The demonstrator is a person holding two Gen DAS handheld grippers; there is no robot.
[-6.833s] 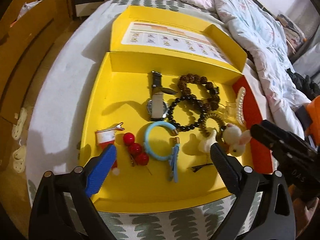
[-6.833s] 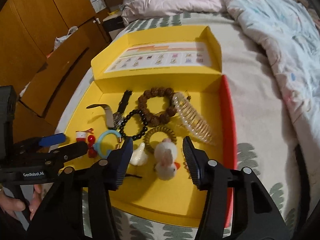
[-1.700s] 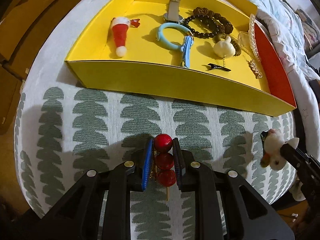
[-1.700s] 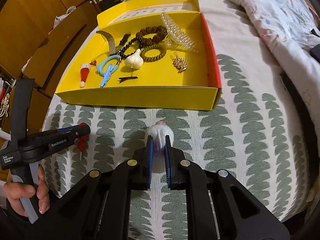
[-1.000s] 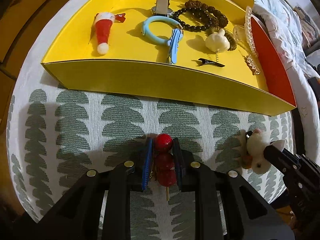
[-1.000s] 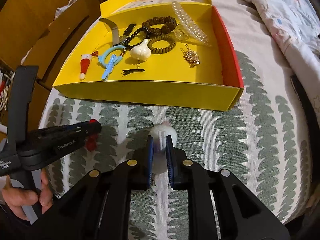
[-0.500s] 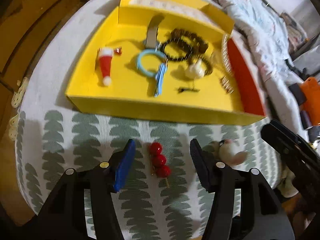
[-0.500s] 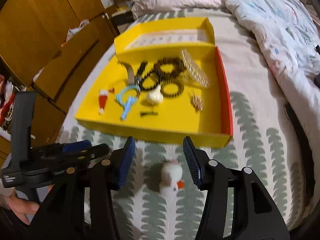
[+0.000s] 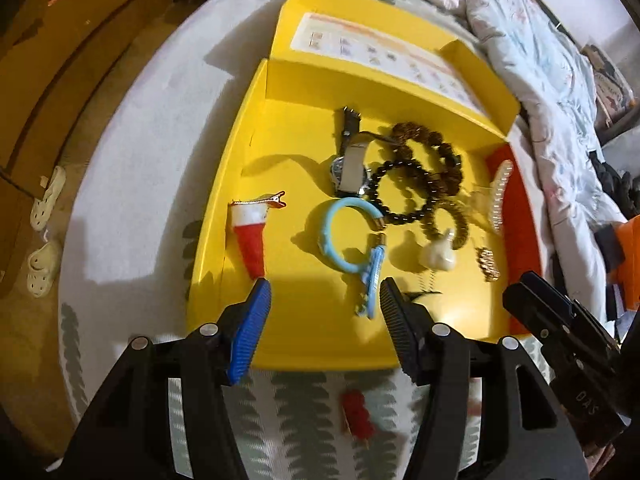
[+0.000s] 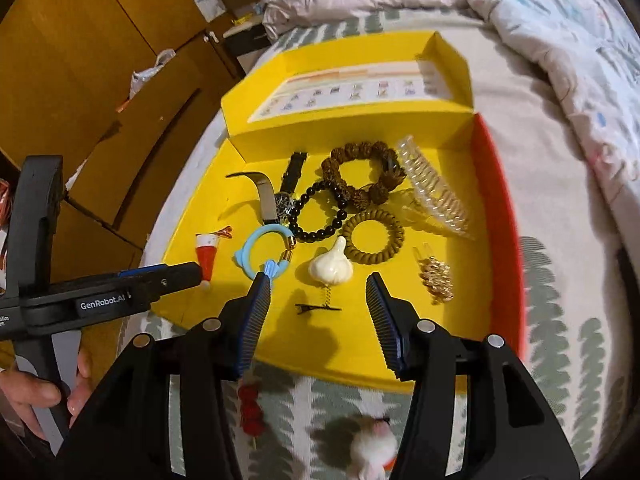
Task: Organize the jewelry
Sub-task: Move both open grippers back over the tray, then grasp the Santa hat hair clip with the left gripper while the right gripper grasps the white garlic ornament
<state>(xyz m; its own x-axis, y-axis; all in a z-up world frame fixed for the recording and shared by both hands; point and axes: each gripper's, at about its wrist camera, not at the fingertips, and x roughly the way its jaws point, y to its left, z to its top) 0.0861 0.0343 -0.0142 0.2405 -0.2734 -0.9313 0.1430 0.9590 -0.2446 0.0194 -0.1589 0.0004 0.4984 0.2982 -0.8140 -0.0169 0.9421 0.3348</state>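
A yellow box (image 9: 280,152) (image 10: 192,236) lies open on the bed with jewelry inside: a Santa-hat clip (image 9: 252,236), a light blue bracelet (image 9: 340,236), a watch (image 9: 350,164), black and brown bead bracelets (image 9: 404,196), a garlic-shaped clip (image 10: 332,266), a coil hair tie (image 10: 374,236), a clear claw clip (image 10: 434,192) and a gold piece (image 10: 436,280). The red berry clip (image 9: 358,414) (image 10: 251,404) and the white plush clip (image 10: 372,450) lie on the bedspread before the box. My left gripper (image 9: 324,328) and right gripper (image 10: 318,316) are open and empty over the box's near edge.
The box lid (image 9: 380,48) stands open at the back. A rumpled quilt (image 10: 560,40) covers the right of the bed. Wooden cabinets (image 10: 80,60) stand to the left, with slippers (image 9: 44,240) on the floor.
Both grippers opened and left the red berry clip and the plush clip on the bedspread, then moved forward over the box's near edge.
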